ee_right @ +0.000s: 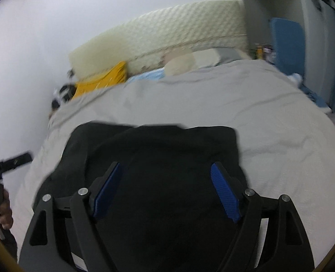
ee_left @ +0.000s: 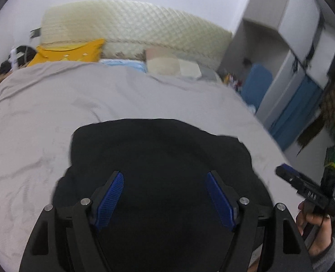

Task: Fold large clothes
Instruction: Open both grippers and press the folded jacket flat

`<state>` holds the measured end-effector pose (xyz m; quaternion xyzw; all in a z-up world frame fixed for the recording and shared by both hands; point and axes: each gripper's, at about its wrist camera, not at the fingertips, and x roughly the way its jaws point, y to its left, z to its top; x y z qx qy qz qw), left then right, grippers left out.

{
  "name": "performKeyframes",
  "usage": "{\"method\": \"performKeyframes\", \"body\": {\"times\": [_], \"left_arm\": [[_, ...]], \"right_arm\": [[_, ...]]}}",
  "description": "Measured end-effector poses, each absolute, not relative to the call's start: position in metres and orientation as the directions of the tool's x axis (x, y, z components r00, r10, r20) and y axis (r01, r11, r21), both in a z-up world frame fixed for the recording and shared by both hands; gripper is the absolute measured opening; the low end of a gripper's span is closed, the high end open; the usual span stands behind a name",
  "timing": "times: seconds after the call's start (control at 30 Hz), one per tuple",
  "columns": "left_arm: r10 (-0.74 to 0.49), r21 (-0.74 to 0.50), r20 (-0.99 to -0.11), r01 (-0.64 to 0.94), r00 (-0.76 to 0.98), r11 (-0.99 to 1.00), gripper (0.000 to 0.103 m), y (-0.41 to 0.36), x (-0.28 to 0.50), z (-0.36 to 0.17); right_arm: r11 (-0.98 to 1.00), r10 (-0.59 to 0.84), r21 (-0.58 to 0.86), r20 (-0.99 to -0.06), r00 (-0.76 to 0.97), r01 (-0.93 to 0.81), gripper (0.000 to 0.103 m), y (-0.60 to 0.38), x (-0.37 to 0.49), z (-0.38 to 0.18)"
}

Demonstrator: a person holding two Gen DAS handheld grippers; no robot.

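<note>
Blue-padded fingers (ee_left: 109, 200) of the left hand-held gripper (ee_left: 165, 200) are held wide apart above the black garment (ee_left: 158, 149), nothing clamped. The right hand-held gripper (ee_right: 167, 192) is likewise spread and empty. The garment is laid on the grey bed cover (ee_left: 43, 117), well short of the headboard (ee_left: 131, 25), seemingly to give flat room for folding.

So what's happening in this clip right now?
A person holds a gripper in each hand over a black garment lying partly folded on a bed's grey cover. The left gripper and right gripper are both open above the cloth, gripping nothing. A yellow pillow sits by the headboard.
</note>
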<state>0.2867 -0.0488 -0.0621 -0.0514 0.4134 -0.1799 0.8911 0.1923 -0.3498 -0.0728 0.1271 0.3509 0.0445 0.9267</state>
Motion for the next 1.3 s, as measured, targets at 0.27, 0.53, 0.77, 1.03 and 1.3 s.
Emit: {"method": "performKeyframes", "body": {"times": [0.27,0.53,0.77,1.03,1.3], "left_arm": [[-0.227,-0.05,-0.753,0.291,0.618,0.955,0.075,-0.093,0.314,-0.122],[-0.199,-0.006,-0.738,0.288,0.645,0.958,0.076,-0.101,0.329,-0.15],[-0.201,-0.029,-0.741,0.269,0.641,0.963,0.078,-0.1,0.343,-0.164],[-0.171,-0.006,-0.741,0.248,0.649,0.969,0.085,-0.105,0.364,-0.178],[-0.175,-0.027,-0.742,0.231,0.647,0.973,0.086,-0.103,0.385,-0.193]], "right_arm": [[0.983,0.141,0.182,-0.675,0.725,-0.023,0.087,-0.318,0.228,-0.143],[0.978,0.153,0.209,-0.693,0.704,-0.007,0.093,-0.32,0.252,-0.161],[0.988,0.1,0.156,-0.705,0.702,0.017,0.102,-0.309,0.265,-0.171],[0.988,0.089,0.151,-0.707,0.702,0.027,0.103,-0.306,0.278,-0.179],[0.984,0.12,0.179,-0.696,0.708,0.009,0.103,-0.311,0.297,-0.19]]}}
